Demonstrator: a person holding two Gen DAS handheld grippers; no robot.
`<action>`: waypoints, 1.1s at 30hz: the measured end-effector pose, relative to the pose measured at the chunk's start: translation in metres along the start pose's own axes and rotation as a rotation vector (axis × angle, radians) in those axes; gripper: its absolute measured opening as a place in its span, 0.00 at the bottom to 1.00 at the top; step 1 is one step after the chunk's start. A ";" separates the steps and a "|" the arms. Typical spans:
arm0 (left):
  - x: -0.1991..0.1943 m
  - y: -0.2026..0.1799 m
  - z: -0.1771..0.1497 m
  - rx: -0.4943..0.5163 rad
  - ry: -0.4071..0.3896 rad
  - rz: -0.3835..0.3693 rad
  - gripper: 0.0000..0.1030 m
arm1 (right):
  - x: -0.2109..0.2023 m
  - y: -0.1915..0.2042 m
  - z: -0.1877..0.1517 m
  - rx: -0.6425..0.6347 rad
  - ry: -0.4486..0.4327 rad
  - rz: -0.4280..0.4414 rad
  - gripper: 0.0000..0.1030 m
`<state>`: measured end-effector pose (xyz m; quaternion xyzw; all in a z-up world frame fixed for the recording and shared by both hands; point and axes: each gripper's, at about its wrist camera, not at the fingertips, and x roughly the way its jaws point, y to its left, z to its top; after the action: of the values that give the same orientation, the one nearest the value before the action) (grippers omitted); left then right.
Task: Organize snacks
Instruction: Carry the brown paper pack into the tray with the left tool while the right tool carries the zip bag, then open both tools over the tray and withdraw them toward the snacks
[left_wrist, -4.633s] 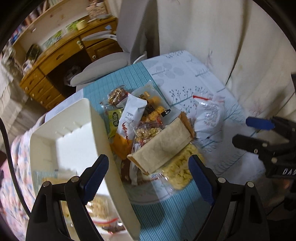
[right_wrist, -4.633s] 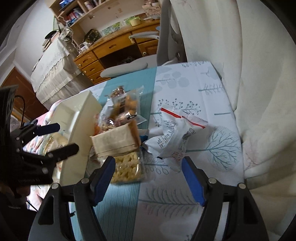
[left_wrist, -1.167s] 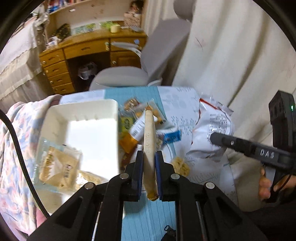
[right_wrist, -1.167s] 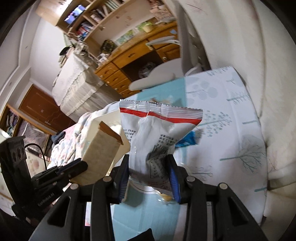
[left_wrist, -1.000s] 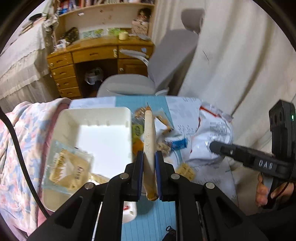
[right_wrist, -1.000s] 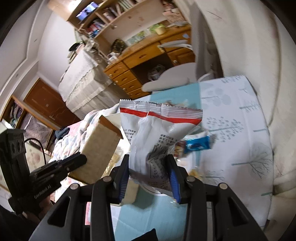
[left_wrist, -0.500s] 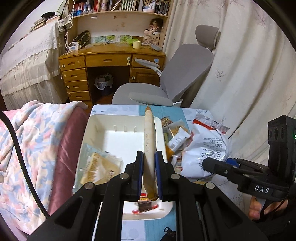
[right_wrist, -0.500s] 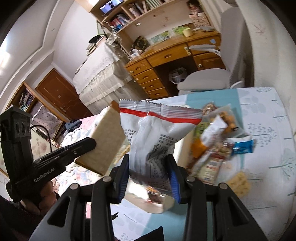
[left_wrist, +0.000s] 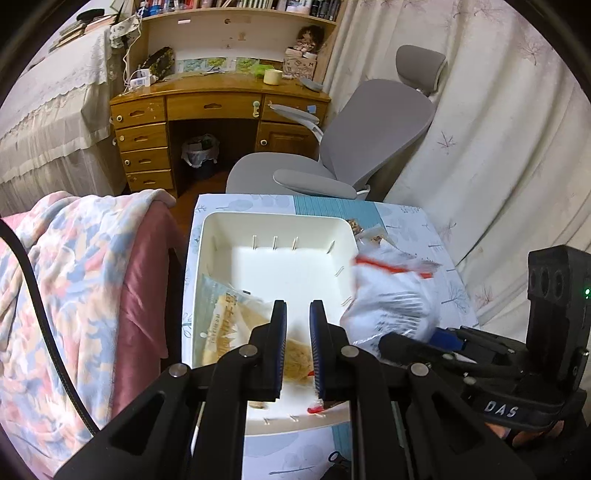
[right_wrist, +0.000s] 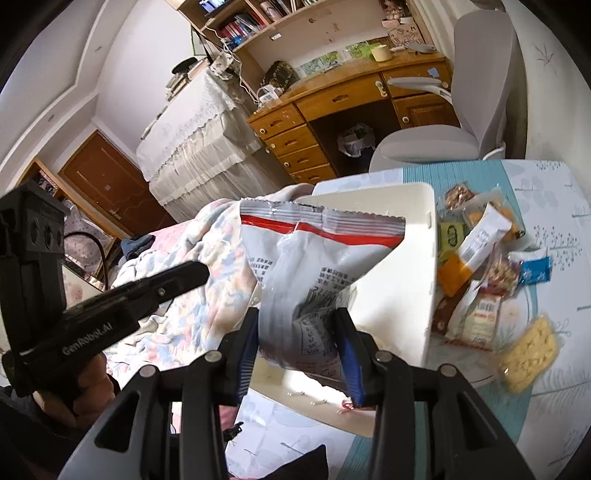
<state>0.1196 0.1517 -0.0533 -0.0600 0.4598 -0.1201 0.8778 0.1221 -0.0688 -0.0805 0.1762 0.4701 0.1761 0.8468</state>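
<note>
A white bin (left_wrist: 275, 266) stands on the table and holds a clear packet of beige snacks (left_wrist: 229, 325). My left gripper (left_wrist: 297, 347) hangs over the bin's near end, its jaws a narrow gap apart with nothing between them. My right gripper (right_wrist: 301, 350) is shut on a white bag with a red stripe (right_wrist: 314, 273), held above the bin (right_wrist: 413, 236). That bag also shows blurred in the left wrist view (left_wrist: 391, 299), at the bin's right rim. A pile of loose snack packets (right_wrist: 480, 266) lies on the table right of the bin.
A grey office chair (left_wrist: 340, 147) stands behind the table, with a wooden desk (left_wrist: 218, 122) further back. A patterned blanket (left_wrist: 74, 277) lies left of the table. A curtain (left_wrist: 498, 147) hangs on the right.
My left gripper has let go of the flat beige pack it held; its jaws now stand slightly apart and empty. The right gripper has carried the white bag leftward over the bin.
</note>
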 end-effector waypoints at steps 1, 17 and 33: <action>0.000 0.002 0.000 0.003 0.006 0.001 0.18 | 0.002 0.002 -0.001 0.005 0.003 -0.004 0.41; -0.006 0.002 -0.008 0.048 0.049 0.027 0.72 | -0.010 0.006 -0.015 0.041 -0.022 -0.067 0.64; -0.007 -0.049 -0.013 0.045 0.081 0.022 0.79 | -0.050 -0.032 -0.028 0.040 -0.013 -0.116 0.64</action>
<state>0.0978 0.1061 -0.0448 -0.0304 0.4928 -0.1229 0.8609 0.0774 -0.1165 -0.0721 0.1666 0.4775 0.1164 0.8548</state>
